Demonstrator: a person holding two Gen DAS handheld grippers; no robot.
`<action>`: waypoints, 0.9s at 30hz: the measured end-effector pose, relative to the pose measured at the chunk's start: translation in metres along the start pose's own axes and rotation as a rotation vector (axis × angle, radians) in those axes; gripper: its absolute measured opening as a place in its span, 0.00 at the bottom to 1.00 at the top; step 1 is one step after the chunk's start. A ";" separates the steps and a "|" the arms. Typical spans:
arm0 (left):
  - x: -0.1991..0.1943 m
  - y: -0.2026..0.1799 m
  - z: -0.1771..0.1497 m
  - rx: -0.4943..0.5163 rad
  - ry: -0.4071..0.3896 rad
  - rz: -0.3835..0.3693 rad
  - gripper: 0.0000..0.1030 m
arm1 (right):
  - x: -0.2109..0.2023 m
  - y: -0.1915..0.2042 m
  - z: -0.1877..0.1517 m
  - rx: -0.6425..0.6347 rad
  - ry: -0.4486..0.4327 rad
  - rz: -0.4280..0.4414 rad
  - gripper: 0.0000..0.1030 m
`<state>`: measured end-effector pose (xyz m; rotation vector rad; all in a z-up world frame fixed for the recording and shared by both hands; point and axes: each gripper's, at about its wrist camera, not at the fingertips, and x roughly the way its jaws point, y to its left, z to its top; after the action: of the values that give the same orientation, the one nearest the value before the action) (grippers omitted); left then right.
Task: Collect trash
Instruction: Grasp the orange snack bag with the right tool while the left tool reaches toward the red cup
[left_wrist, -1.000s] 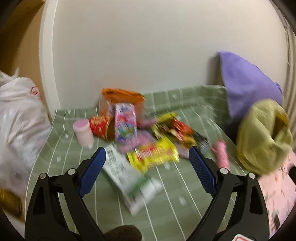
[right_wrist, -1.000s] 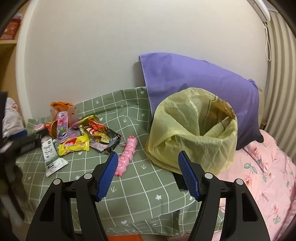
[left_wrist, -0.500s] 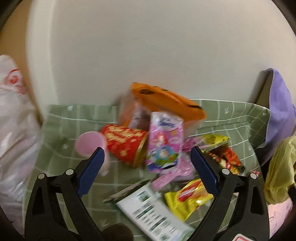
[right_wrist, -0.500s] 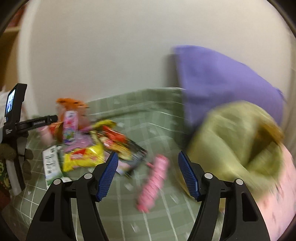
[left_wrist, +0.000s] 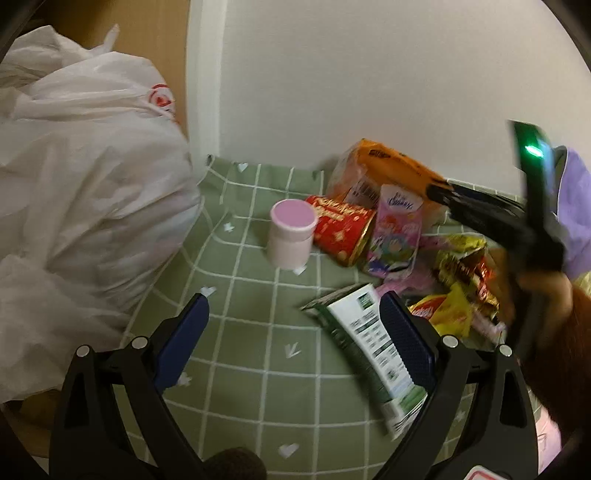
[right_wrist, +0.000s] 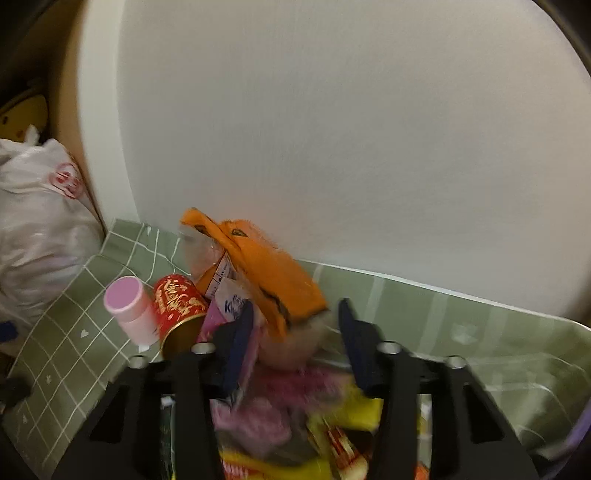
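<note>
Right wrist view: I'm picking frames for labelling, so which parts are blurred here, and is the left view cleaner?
Right wrist view: wrappers near the tool smear. Left wrist view: pink jar fairly sharp, the other tool blurred.

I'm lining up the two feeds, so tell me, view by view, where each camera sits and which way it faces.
Left wrist: on the left gripper, angled down at the green checked sheet; its open blue pads and the right gripper show.
Right wrist: on the right gripper, tilted down over the wrapper pile toward the wall; its jaws, just closing, flank the orange bag.
Shared: pink-lidded jar, red cup, orange bag, white plastic bag.
</note>
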<state>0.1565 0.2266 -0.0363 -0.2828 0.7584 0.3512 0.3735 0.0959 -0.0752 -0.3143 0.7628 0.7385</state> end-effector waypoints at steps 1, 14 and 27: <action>-0.001 0.002 0.000 -0.002 0.002 -0.002 0.87 | 0.000 -0.002 0.003 0.017 0.005 0.010 0.17; 0.039 -0.030 0.014 0.040 0.022 -0.205 0.87 | -0.158 -0.062 -0.038 0.202 -0.075 -0.168 0.13; 0.106 -0.061 0.046 0.036 0.037 -0.100 0.62 | -0.191 -0.092 -0.115 0.346 -0.015 -0.211 0.13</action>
<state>0.2815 0.2105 -0.0725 -0.2926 0.7835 0.2383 0.2863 -0.1210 -0.0174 -0.0726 0.8138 0.4005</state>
